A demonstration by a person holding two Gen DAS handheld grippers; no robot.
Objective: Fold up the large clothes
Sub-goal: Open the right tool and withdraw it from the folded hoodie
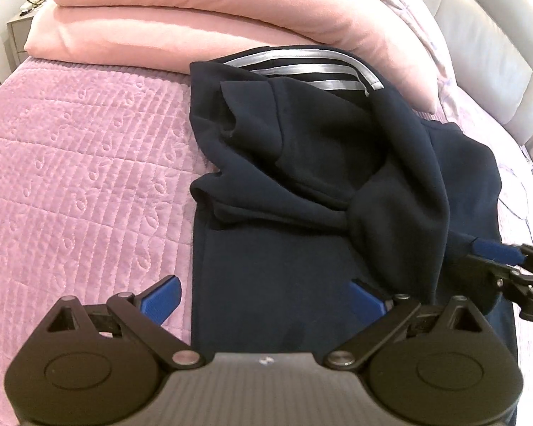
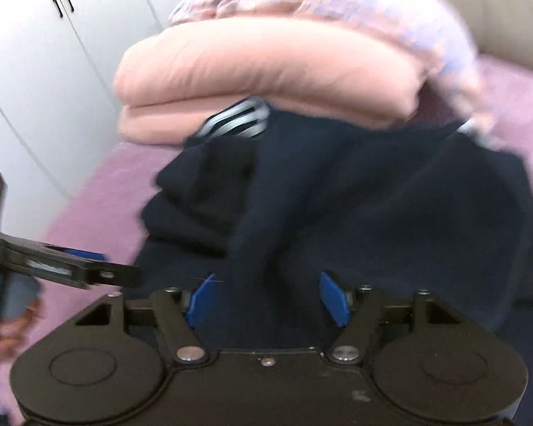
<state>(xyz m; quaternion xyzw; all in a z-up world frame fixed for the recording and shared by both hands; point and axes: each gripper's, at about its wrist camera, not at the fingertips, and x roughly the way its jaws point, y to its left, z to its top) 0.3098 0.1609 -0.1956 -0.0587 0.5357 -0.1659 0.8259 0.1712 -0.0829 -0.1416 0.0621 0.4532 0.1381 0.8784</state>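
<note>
While lying lengthwise from the bottom centre of the left wrist view up toward the folded pink duvet (image 1: 181, 10), navy garment (image 1: 284, 248) ran its long axis away from the camera on the quilted pink bedspread (image 1: 81, 163). Looked dark and fleecy, bunched in the middle, grey stripes (image 1: 309, 67) at the far end. Left gripper (image 1: 264, 296) spread wide, clasping nothing; right gripper (image 2: 268, 296) parted over the cloth, motion-blurred, pinching nothing.

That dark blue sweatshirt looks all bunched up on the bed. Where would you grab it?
Probably the loose bunched flap of the sweatshirt, at its left edge, coming in from the left over the bedspread. That part stands raised, while the lower panel lies flat.
</note>
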